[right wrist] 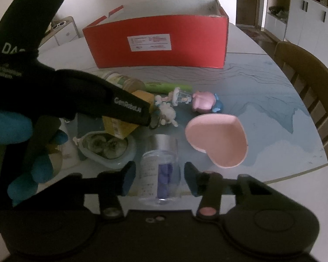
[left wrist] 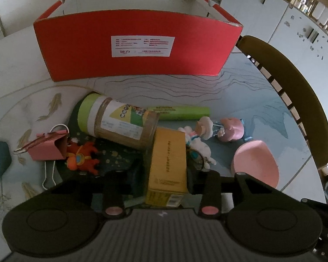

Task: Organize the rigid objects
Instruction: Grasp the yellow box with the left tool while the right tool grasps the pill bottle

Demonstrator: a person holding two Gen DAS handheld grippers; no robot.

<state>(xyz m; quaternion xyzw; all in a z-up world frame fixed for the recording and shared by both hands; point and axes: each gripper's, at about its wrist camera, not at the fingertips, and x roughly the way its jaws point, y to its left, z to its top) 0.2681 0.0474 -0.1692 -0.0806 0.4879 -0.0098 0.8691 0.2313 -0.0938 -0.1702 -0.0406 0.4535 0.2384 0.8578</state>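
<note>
Writing: the left gripper's (right wrist: pixel 149 118) arm, seen from the right wrist, reads "GenRobot.AI", with "DAS" partly showing higher up; the red box (left wrist: pixel 140 45) bears one white label, its print too small to read; the yellow carton (left wrist: pixel 167 166) has a line of small characters that cannot be made out.
Left gripper (left wrist: pixel 167 172): fingers on either side of the yellow carton, which lies between them; from the right wrist its tip sits over the carton (right wrist: pixel 122 124). Whether the pads press the carton I cannot tell.
Right gripper (right wrist: pixel 159 174): jaws wide apart, straddling a clear jar (right wrist: pixel 160 170) with a silver lid and purple contents; the pads do not touch it.
Around the carton: a green-lidded cylinder canister (left wrist: pixel 118 122) lies on its side against the carton's far end; a white plush figure (left wrist: pixel 196 146) is just beside its right side; an orange toy (left wrist: pixel 83 159) is to its left.
In the way: the canister and the green tube (left wrist: pixel 181 112) lie between the carton and the red box.
Counts: one red box, open-topped, at the far side of the worktop (left wrist: pixel 240 91); one pink binder clip (left wrist: pixel 48 146); one pink heart-shaped dish (right wrist: pixel 218 142); one pink-headed doll (left wrist: pixel 229 130); one pale oval container (right wrist: pixel 108 148) near the clear jar; one wooden chair (left wrist: pixel 295 91) at the worktop's right edge.
</note>
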